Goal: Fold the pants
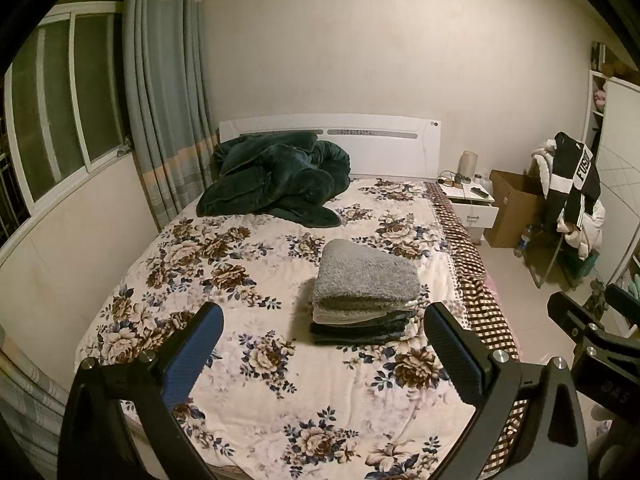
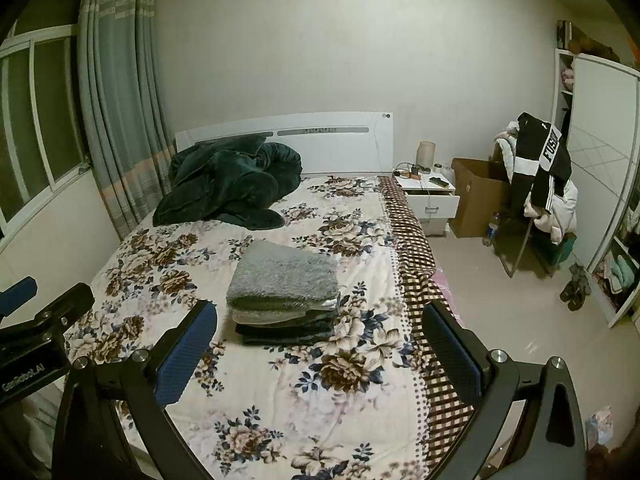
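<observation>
A neat stack of folded clothes (image 1: 364, 296) lies on the floral bed cover (image 1: 224, 264), fluffy grey piece on top, dark folded pants beneath. It also shows in the right wrist view (image 2: 284, 294). My left gripper (image 1: 324, 344) is open and empty, held above the foot of the bed in front of the stack. My right gripper (image 2: 320, 344) is open and empty, to the right of the left one, near the bed's right edge. The right gripper shows at the edge of the left wrist view (image 1: 592, 328), and the left gripper in the right wrist view (image 2: 36, 316).
A dark green blanket (image 1: 276, 178) is heaped by the white headboard (image 1: 384, 140). A nightstand (image 1: 468, 200), cardboard box (image 1: 512, 204) and a chair draped with clothes (image 1: 572, 200) stand right of the bed. Window and curtains (image 1: 164, 80) on the left, wardrobe (image 2: 600, 152) on the right.
</observation>
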The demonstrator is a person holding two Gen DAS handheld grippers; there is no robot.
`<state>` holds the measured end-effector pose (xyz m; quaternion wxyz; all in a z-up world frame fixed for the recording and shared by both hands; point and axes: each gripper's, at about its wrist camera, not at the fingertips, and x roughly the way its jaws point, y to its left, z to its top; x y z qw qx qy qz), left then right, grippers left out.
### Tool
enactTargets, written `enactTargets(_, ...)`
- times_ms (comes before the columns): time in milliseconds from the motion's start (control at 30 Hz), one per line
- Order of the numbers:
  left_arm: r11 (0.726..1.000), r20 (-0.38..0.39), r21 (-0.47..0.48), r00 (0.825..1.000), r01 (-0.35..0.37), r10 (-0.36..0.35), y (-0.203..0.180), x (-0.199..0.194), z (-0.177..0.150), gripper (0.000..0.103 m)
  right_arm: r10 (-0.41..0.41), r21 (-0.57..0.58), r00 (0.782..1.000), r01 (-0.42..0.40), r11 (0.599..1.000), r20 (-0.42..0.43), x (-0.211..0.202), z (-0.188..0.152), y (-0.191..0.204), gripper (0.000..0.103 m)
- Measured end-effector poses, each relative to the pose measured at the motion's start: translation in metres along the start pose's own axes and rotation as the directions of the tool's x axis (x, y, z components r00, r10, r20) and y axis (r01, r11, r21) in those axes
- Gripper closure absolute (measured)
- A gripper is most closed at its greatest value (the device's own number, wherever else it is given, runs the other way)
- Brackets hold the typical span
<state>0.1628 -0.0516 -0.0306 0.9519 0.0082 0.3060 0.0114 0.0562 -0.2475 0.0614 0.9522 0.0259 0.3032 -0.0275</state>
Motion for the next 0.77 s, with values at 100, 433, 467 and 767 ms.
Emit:
enactTargets(100, 1.0, 0.002, 0.0, 1.0, -0.001, 0.0, -0.0003, -0.0012, 0.0001, 0.001, 0.004, 0.001, 1.0, -0.004, 1.0, -0.001, 0.0004, 0.0006, -0.0004, 0.0)
enactTargets(433, 1.0, 0.001, 0.0, 1.0, -0.001, 0.001, 0.0002, -0.0015, 0.0009, 0.001, 0.02, 0.0, 1.0, -0.02, 1.0, -0.006, -0.0016, 0.0003, 0.0, 0.0)
enactTargets(467, 1.0, 0.002, 0.001, 1.0, -0.001, 0.001, 0.0001, -0.0021, 0.0008, 0.001, 0.021, -0.001, 1.0, -0.021, 1.0, -0.006, -0.0014, 0.0002, 0.0004, 0.0)
enactTargets(767, 1.0, 0.004, 0.003, 1.0, 0.003, -0.003, 0.0028, -0.0009, 0.0022, 0.001, 0.028, -0.001, 1.0, -0.028, 1.0, -0.01, -0.0008, -0.0013, 0.0023, 0.0)
